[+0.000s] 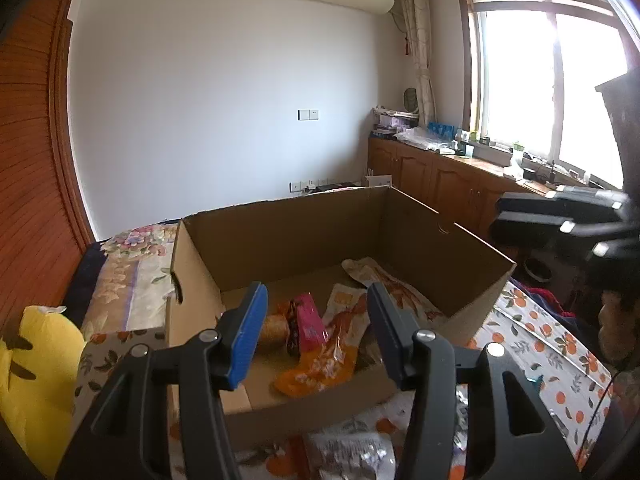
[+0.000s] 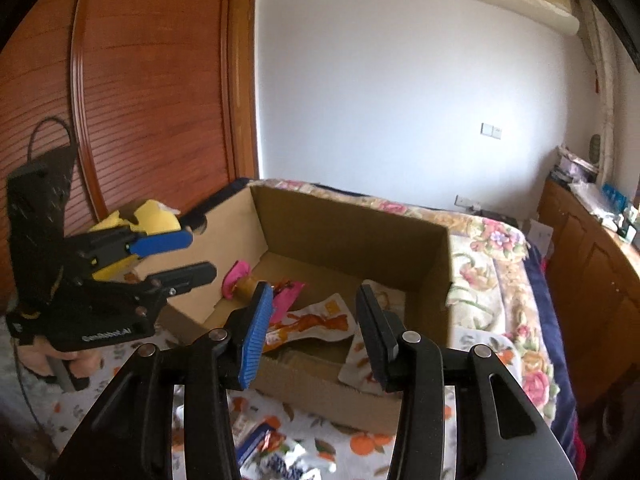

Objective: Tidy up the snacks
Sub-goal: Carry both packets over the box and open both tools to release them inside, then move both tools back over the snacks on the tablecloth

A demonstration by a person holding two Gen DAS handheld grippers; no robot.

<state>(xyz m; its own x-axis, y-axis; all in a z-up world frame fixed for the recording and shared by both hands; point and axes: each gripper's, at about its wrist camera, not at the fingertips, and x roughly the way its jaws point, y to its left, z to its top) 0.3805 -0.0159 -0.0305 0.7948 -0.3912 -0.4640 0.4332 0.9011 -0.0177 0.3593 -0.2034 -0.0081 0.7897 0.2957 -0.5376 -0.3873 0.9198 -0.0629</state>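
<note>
hovering over the cardboard box (image 1: 288,236) on the bed (image 2: 500,264), the left gripper (image 1: 316,336) and right gripper (image 2: 312,332) both have fingers apart, gripping nothing; snack packets (image 1: 320,360) lie inside the box, more on the bedspread beside it.

Brown cardboard box (image 1: 288,232) holds pink (image 1: 310,320) and orange packets (image 1: 320,368); orange-fruit-print cloth (image 1: 536,344).
</note>
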